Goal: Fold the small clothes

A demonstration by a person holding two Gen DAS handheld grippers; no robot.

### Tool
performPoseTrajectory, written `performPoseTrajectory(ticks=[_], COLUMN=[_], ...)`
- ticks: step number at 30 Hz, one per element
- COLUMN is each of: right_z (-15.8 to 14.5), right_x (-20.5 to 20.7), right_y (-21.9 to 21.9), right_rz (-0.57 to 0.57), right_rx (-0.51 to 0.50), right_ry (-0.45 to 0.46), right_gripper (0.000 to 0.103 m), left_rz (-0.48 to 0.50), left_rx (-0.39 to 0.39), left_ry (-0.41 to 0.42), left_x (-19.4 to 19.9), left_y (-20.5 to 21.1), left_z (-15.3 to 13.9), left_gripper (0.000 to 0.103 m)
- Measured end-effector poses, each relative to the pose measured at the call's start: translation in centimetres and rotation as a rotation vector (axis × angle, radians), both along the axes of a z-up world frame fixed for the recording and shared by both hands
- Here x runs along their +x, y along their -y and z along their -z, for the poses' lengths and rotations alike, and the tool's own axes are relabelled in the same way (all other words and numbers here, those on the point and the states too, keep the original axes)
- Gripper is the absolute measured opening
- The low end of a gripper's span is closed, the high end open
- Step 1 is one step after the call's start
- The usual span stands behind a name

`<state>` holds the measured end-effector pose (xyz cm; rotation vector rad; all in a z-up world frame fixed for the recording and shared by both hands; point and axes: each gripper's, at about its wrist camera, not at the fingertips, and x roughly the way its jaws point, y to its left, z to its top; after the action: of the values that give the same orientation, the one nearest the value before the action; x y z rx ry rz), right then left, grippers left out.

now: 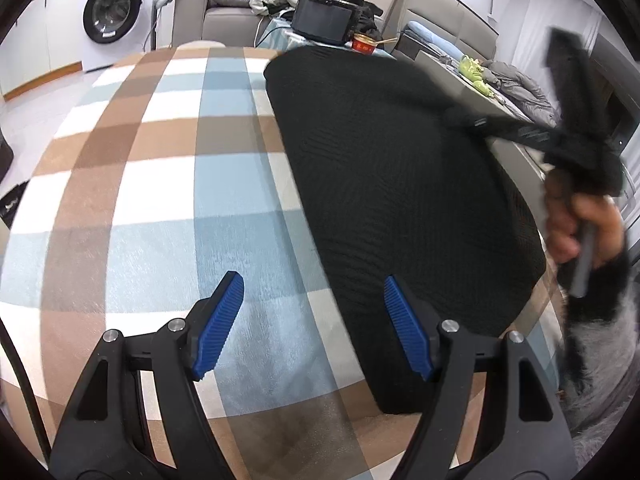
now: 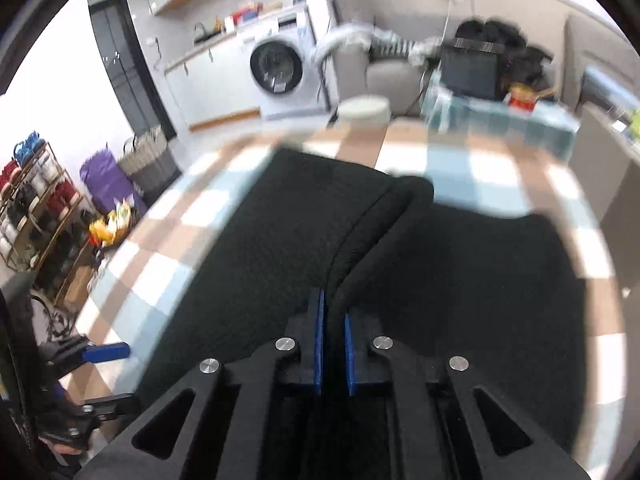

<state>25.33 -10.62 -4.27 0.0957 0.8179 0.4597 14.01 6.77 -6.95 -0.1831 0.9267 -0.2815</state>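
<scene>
A black knitted garment (image 1: 380, 160) lies spread on the right half of a table covered with a checked cloth (image 1: 160, 200). My left gripper (image 1: 312, 282) stands open above the garment's left edge near the front, with nothing between its blue pads (image 1: 224, 320). In the right wrist view my right gripper (image 2: 332, 304) is shut on a raised fold of the black garment (image 2: 260, 232), which rises from the table into the jaws. In the left wrist view that lifted edge stretches up to the right, above a person's hand (image 1: 572, 224). My left gripper (image 2: 116, 376) shows at the lower left of the right wrist view.
Past the table's far edge stand a side table with a black box (image 1: 324, 16) and a red bowl (image 1: 364, 46), a grey sofa piled with clothes, and a washing machine (image 1: 112, 12). A shelf of shoes (image 2: 32, 208), a purple bag (image 2: 108, 180) and a basket stand left.
</scene>
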Motion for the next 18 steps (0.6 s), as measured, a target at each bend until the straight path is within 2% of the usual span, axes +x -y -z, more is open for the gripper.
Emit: performPoseTrajectory(ticks=[3,6,8,11,13,16,18], right_z=[-2.3,0.0,2.2,4.7,4.3,2.9,2.5], right_x=[-1.8,-0.9,-0.4,-0.2,-1.2,-3.6,-4.9], right_y=[2.3,5.5,6.3,7.1,8.1,10.1,11.5], right_rz=[0.072,0.154,0.165,0.198,0.209,0.253,0.279], right_rx=[-0.051,-0.042,-0.026,-0.043,-0.019,-0.023,-0.033], right_ry=[0.056,-0.049,-0.126,-0.207,-0.183,-0.132,-0.132], right_gripper=[0.008,0.008,0.009,0.020,0.035,0.043,0.048], left_rz=[0.005,0.012,0.018,0.028,0.029,0.037,0.062], left_rx=[-0.017,-0.013,-0.018,-0.006,0.010,-0.006,-0.012], left_ry=[0.013,0.007,-0.005,-0.018,-0.020,-0.030,-0.032], left_x=[0.0,0.4,1.0,2.0,2.8,4.1,5.1], left_y=[0.2,0.8,1.3,2.2,2.8,3.8,4.9], left_z=[-0.5,-0.2,0.1,0.7,0.9,1.2,1.5], left_gripper=[0.070,0.070,0.070,0.070,0.070,0.070,0.070])
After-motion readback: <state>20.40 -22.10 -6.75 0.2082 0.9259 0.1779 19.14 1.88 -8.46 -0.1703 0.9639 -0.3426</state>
